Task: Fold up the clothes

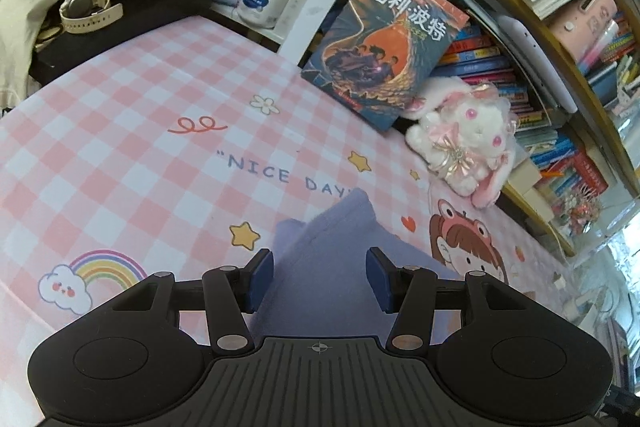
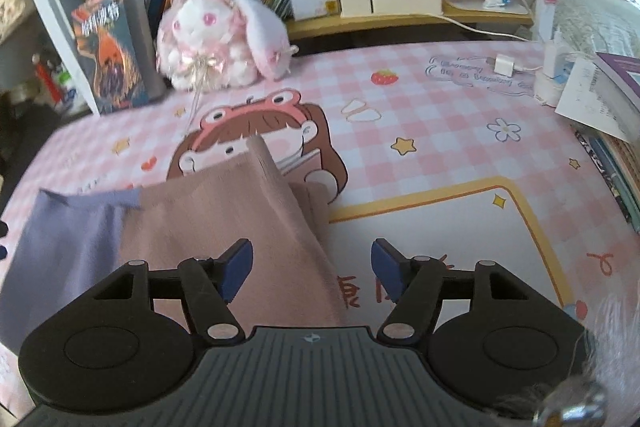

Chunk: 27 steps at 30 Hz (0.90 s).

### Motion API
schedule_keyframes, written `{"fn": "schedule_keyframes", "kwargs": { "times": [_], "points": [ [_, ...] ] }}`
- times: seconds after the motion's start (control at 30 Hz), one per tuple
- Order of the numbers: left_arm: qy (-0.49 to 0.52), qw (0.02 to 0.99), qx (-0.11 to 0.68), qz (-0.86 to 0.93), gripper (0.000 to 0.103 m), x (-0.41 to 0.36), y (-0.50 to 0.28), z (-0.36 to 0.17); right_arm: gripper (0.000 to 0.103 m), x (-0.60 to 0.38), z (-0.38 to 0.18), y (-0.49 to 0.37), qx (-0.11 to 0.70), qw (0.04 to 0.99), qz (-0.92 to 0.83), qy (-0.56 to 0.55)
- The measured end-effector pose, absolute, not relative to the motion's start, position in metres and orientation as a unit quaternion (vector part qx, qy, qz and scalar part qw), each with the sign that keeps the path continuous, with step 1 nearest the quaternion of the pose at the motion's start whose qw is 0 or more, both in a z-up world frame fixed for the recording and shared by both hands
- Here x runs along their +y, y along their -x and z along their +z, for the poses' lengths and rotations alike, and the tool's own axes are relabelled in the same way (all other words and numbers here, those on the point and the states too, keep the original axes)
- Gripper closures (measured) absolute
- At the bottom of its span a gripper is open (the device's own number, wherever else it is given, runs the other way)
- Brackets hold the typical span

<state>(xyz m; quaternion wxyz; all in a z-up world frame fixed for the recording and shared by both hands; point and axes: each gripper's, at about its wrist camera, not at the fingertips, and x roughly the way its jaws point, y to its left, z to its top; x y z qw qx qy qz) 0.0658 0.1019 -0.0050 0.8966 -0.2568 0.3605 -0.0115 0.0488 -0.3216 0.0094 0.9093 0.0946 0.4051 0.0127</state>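
Right wrist view: mauve cloth (image 2: pixel 224 219) overlaps lavender cloth (image 2: pixel 68 239) at lower left, between spread-jawed right gripper (image 2: pixel 312 269) and equally spread left gripper (image 1: pixel 320 277).

You get soft, even indoor light and strong fisheye bending at every edge; bright window glare washes out the far right, with slight blur there.

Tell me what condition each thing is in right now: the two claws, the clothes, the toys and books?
Left gripper: open, purple cloth between its fingers, not clamped.
Right gripper: open, holding nothing.
Purple cloth: lying on the mat, partly under the pink one.
Pink cloth: one edge folded up into a ridge.
Plush bunny: sitting upright.
Book: leaning against the shelf.
Desk mat: flat.
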Motion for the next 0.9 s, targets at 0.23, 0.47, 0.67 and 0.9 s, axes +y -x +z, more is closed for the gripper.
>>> {"fn": "schedule_keyframes", "kwargs": {
  "times": [0.23,0.47,0.67,0.9],
  "points": [
    [0.252,0.897,0.363,0.008,0.052,0.089,-0.063,-0.004,0.040,-0.330,0.003,-0.055,0.416,0.904,0.034,-0.094],
    [0.250,0.900,0.358,0.018,0.052,0.080,-0.060,0.001,0.040,-0.340,0.001,-0.059,0.417,0.902,0.043,-0.100],
    [0.249,0.902,0.350,0.031,0.052,0.075,-0.054,0.007,0.040,-0.345,0.008,-0.062,0.403,0.907,0.060,-0.104],
    [0.253,0.900,0.351,0.052,0.052,0.065,-0.035,0.008,0.040,-0.352,0.009,-0.060,0.404,0.905,0.080,-0.102]
  ]
}}
